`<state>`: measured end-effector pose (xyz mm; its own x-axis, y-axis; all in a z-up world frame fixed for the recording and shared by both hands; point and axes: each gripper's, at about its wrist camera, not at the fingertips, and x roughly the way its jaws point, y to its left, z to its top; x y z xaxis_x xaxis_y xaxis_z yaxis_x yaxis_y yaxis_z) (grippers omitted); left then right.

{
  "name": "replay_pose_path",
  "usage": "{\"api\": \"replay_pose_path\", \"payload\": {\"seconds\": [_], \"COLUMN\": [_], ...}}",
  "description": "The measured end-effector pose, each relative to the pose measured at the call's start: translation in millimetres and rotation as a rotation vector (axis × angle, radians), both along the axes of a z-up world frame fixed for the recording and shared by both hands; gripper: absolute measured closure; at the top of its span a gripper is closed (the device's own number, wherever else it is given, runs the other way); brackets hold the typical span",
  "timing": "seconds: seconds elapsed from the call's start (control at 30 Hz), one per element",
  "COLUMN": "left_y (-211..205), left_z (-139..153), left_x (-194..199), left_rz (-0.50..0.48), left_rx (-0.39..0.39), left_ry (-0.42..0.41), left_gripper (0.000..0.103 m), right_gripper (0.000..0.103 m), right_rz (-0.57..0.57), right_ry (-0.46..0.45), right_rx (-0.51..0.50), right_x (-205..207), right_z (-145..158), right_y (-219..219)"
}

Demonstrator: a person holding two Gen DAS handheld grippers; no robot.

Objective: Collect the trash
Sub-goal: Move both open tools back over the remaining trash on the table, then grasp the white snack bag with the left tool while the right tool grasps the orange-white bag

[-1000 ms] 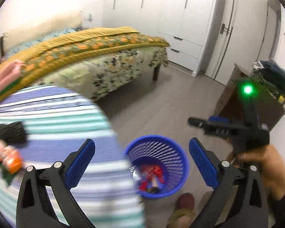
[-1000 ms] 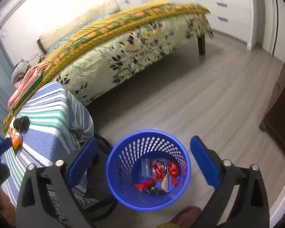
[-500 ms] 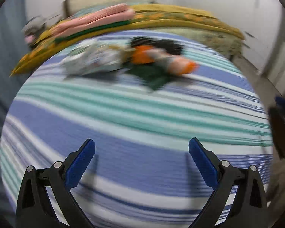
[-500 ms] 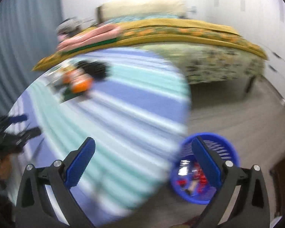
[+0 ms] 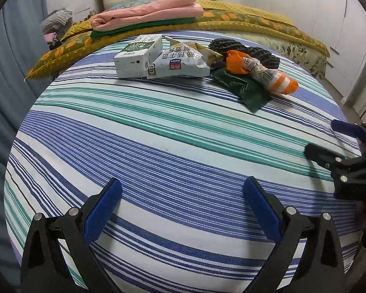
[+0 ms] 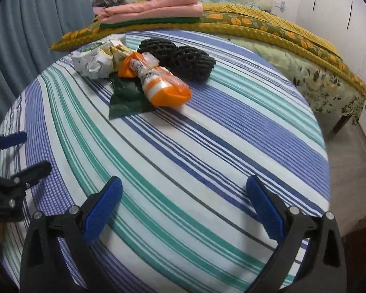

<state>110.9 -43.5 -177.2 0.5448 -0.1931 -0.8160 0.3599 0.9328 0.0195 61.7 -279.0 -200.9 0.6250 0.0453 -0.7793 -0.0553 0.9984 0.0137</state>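
1. Left gripper [image 5: 181, 206]: bottom of the left wrist view, jaws spread wide, nothing between the blue pads [image 5: 102, 213]; it hangs over the near part of the striped tablecloth [image 5: 158, 146].
2. Right gripper [image 6: 183, 205]: bottom of the right wrist view, jaws likewise wide and empty, above the cloth.
3. Trash, one cluster at the top centre of the left view, well apart from both grippers:
   a. White and green carton [image 5: 137, 57], lying on its side, leftmost.
   b. White snack bag [image 5: 180, 62], leaning against the carton.
   c. Orange and white wrapper [image 5: 261, 72], twisted, lying over item d.
   d. Dark green wrapper [image 5: 244, 88], flat on the cloth.
   e. Black mesh netting [image 5: 246, 48], behind the orange wrapper.
4. Bed [image 5: 256, 24]: beyond the table, yellow cover, with folded pink cloth [image 5: 146, 12] on it.
5. Blue curtain [image 6: 48, 7]: upper left of the right view.
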Motion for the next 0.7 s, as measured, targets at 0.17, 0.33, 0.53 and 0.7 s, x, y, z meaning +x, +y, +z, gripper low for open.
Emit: {"api": "replay_pose_path", "payload": {"seconds": [0.17,0.33,0.53,0.7], "left_y": [-1.3,-0.2,-35.3,-70.8], "left_z": [0.5,28.4,74.2,40.8], "left_x": [1.0,23.3,98.6,155.2], "left_rz": [-0.012,-0.065,-0.15,-0.174], "left_rx": [-0.004,-0.045,-0.104,-0.031], "left_ry": [0.006,-0.038,-0.108,-0.004], "left_gripper": [0.004,0.004,0.005,0.032], "right_gripper": [0.005,0.005,0.005,0.005], "right_rz": [0.0,0.004,0.004,0.003], "right_ry": [-0.006,-0.008,-0.008,-0.008], "right_rx": [0.018,0.018,0.018,0.018], "right_x": [-2.8,-3.7,-3.5,-3.5], "right_z": [-1.4,-1.0,-1.3,-1.5], "right_y": [-3.6,-4.1,-4.1,-4.0]}}
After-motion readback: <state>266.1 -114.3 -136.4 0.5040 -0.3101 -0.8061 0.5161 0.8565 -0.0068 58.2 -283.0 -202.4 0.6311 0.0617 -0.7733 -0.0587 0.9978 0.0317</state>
